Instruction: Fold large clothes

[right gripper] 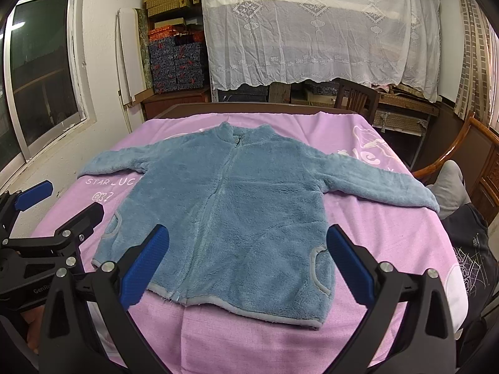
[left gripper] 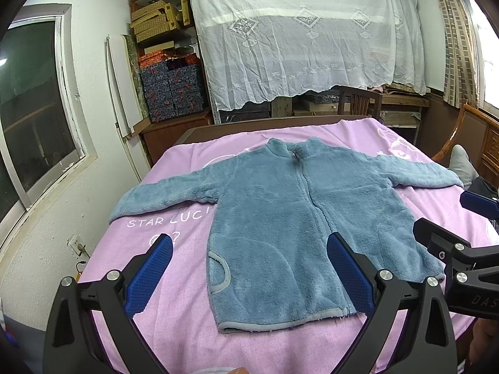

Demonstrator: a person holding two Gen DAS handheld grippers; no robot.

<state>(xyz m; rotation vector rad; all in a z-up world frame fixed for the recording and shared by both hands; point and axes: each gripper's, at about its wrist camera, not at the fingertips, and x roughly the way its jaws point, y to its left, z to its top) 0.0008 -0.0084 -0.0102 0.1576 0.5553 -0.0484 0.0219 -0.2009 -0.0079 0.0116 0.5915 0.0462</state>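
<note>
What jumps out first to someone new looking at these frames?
A blue fleece jacket lies flat and zipped, sleeves spread wide, in the middle of a pink blanket on the bed. Both grippers, left and right, hover open above its hem. Behind, a white lace cloth drapes over shelving.

White lace cloth [left gripper: 299,40] over shelving, stacked boxes [left gripper: 171,90], window [left gripper: 31,109]

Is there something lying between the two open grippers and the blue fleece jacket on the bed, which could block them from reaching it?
Nothing visible does. The blue fleece jacket lies spread flat on the pink bedcover, bare of other things. The left gripper and right gripper hang open above its hem.
</note>
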